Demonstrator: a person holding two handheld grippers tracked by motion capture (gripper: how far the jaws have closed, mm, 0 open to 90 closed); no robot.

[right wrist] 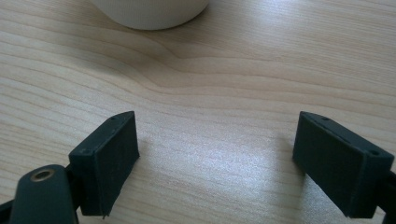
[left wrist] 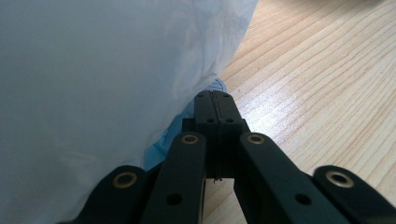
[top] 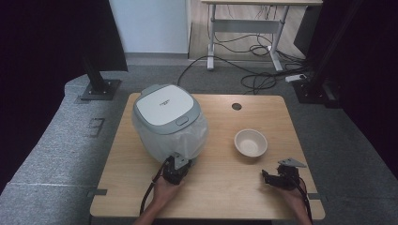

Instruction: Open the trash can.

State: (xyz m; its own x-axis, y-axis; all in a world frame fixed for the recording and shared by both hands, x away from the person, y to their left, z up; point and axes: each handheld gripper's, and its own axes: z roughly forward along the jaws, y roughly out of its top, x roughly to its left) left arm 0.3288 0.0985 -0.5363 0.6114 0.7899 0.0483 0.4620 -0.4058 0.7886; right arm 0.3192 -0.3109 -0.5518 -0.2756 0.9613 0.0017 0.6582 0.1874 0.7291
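Observation:
A white and grey lidded cooker (top: 164, 110) stands on the left half of the wooden table (top: 225, 187), with a thin translucent plastic bag (top: 195, 136) around its body. My left gripper (top: 181, 162) is at the bag's near lower edge. In the left gripper view its jaws are pressed together (left wrist: 215, 100) against the bag (left wrist: 93, 70), with blue-tinted film bunched at their tips. An empty cream bowl (top: 250, 142) sits to the right of the cooker. My right gripper (top: 271, 177) rests low near the table's front right, open (right wrist: 217, 140), with the bowl's base (right wrist: 149, 11) just ahead.
A round cable hole (top: 237, 106) is at the table's back edge. Beyond the table, a white desk frame (top: 244, 28) stands over loose cables (top: 263, 77) on the floor. Black stand bases (top: 98, 86) flank the table. Bare wood lies between the bowl and the front edge.

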